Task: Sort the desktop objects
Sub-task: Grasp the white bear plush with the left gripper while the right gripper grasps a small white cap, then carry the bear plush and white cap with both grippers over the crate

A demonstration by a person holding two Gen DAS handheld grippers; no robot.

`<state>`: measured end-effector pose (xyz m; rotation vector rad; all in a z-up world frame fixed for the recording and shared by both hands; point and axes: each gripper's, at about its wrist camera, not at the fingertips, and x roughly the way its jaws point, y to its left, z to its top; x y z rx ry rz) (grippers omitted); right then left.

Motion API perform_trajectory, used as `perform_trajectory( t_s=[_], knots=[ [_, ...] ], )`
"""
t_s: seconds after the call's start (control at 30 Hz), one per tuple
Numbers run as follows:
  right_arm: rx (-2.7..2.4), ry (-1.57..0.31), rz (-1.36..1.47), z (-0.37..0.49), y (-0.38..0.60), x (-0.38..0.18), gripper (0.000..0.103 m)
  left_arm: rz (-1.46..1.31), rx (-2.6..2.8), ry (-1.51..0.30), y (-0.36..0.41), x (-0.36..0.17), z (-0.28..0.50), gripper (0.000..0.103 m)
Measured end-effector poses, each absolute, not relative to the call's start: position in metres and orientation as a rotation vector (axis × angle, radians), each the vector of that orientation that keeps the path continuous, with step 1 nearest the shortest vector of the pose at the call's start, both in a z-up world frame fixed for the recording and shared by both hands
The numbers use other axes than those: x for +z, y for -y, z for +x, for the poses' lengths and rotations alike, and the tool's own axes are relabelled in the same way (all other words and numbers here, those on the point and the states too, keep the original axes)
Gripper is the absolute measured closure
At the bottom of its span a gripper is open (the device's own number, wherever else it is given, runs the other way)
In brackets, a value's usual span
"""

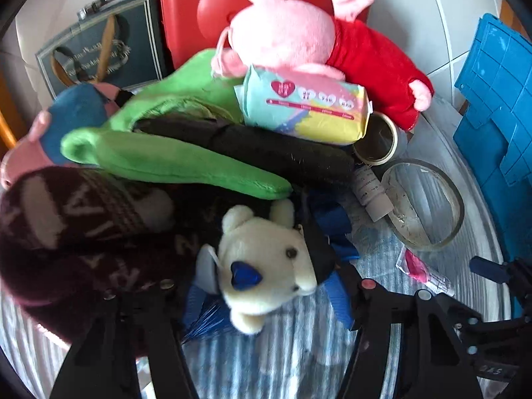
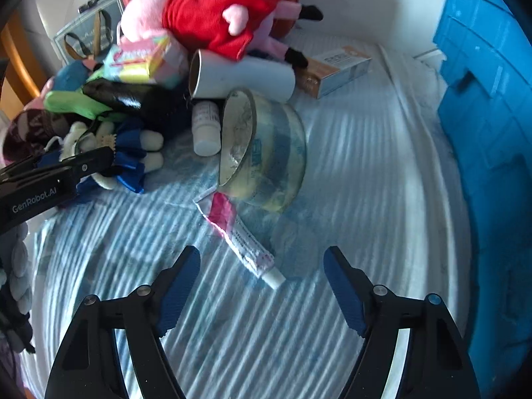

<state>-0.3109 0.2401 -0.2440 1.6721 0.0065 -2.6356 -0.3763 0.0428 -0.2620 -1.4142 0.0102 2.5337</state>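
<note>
Between the left claw's jaws: cream bear (blue-nosed).

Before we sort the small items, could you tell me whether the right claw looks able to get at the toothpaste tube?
Probably yes: the toothpaste tube lies flat on bare striped cloth, just ahead of the open right claw, nothing on it.

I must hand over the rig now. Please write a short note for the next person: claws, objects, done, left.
Left claw straddles the white bear; grip unclear.
Right claw open, toothpaste tube untouched, its cap between the jaws.
Pig plush, tape rolls, bottle and the rest lie piled on the striped cloth; blue crate to the right.
Nothing looks sorted yet; everything remains.
</note>
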Motion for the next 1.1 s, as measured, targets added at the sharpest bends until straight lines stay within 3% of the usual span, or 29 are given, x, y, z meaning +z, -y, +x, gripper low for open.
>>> perform_trajectory(
  t_s=[0.17,0.2,0.23,0.27,0.33,0.67,1.1],
  knots=[
    [-2.61,-0.054,1.725,-0.324,-0.236,-0.262,0.029,-1.386,2.515,-0.019,-0.041,-0.261,-0.365,0.051],
    [-2.6,-0.046,1.724,-0.324,-0.235,-0.263,0.038,-1.38,2.514,-0.019,-0.041,-0.26,-0.361,0.051],
    [-2.605,-0.054,1.699,-0.321,-0.232,-0.261,0.06,-1.375,2.516,-0.016,-0.041,-0.257,-0.357,0.051],
    [-2.597,-0.062,1.69,-0.319,-0.228,-0.26,0.069,-1.371,2.519,-0.01,-0.04,-0.255,-0.352,0.051],
    [-2.573,-0.068,1.697,-0.314,-0.224,-0.259,0.078,-1.365,2.529,0.0,-0.039,-0.251,-0.341,0.051],
    [-2.492,0.01,1.648,-0.259,-0.21,-0.238,0.085,-1.332,2.612,-0.034,-0.02,-0.225,-0.269,0.052],
    [-2.598,-0.018,1.358,-0.207,-0.195,-0.146,0.089,-1.1,2.757,-0.062,-0.005,-0.154,-0.194,0.052]
  ],
)
